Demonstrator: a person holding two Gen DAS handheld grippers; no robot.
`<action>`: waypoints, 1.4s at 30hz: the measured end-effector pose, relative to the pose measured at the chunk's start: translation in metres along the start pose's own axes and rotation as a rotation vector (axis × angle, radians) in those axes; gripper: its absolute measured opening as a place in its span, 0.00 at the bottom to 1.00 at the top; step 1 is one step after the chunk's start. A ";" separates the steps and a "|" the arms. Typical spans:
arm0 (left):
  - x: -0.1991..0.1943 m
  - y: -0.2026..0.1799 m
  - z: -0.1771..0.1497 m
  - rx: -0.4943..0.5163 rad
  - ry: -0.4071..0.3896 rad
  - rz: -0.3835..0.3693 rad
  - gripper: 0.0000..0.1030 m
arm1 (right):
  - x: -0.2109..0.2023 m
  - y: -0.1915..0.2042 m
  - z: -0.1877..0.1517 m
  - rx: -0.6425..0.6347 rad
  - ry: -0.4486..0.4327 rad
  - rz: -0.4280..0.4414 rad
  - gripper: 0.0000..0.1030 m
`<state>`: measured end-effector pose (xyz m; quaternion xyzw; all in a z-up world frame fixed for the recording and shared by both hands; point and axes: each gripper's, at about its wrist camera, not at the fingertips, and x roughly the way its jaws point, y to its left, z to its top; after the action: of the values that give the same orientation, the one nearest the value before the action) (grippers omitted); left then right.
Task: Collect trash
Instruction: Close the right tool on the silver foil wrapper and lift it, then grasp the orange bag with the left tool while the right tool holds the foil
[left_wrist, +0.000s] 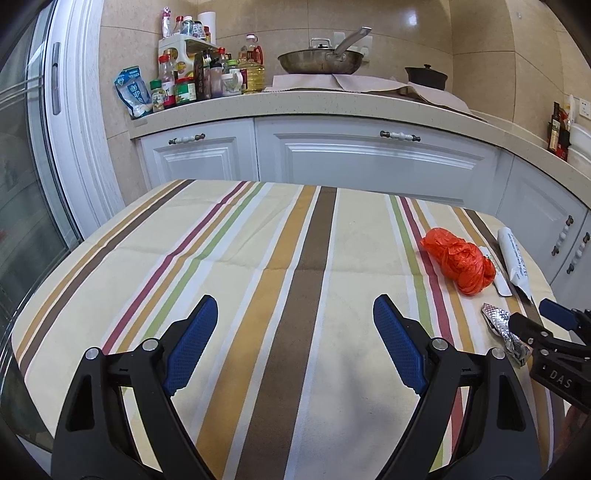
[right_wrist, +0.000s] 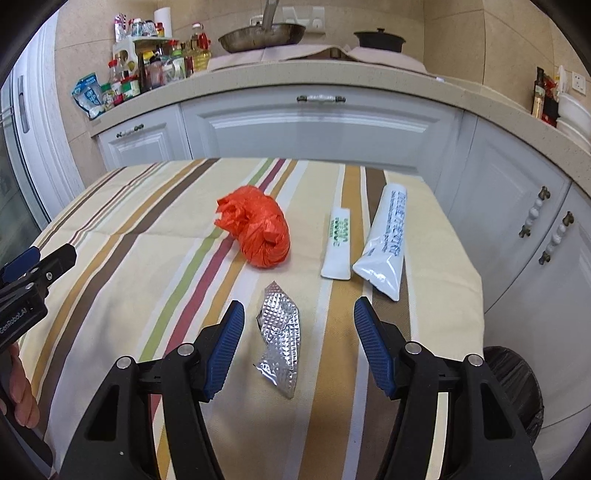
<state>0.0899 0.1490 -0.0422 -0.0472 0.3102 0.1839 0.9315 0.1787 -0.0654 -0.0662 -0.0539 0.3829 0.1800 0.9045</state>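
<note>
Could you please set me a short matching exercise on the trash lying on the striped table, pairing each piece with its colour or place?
Things:
1. crumpled bag
2. foil wrapper
3. large tube
4. small tube

Descriptions:
A. white with green print, between the bag and the other tube
B. silver, lying between the right gripper's open fingers
C. orange
D. white with blue print, nearest the table's right edge

Pairs: 1-C, 2-B, 3-D, 4-A

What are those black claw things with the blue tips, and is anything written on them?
They are two hand-held grippers. The left gripper and the right gripper each have chunky black plastic arms with silver rivets and two blue ribbed pads. White lettering marks the bodies, "DAS" on one and "GenRobot.AI" on the other. No cables or sleeves show.
</note>
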 end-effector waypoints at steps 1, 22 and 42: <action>0.001 0.000 0.000 0.000 0.004 -0.003 0.82 | 0.004 0.000 0.000 0.002 0.024 0.003 0.58; 0.007 -0.026 -0.004 0.023 0.037 -0.046 0.82 | -0.002 -0.002 -0.004 -0.022 0.022 0.043 0.26; 0.023 -0.112 0.031 0.099 0.049 -0.131 0.82 | -0.032 -0.087 0.035 0.054 -0.180 -0.104 0.26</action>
<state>0.1659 0.0586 -0.0344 -0.0256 0.3380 0.1059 0.9348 0.2138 -0.1469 -0.0229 -0.0328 0.3015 0.1267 0.9444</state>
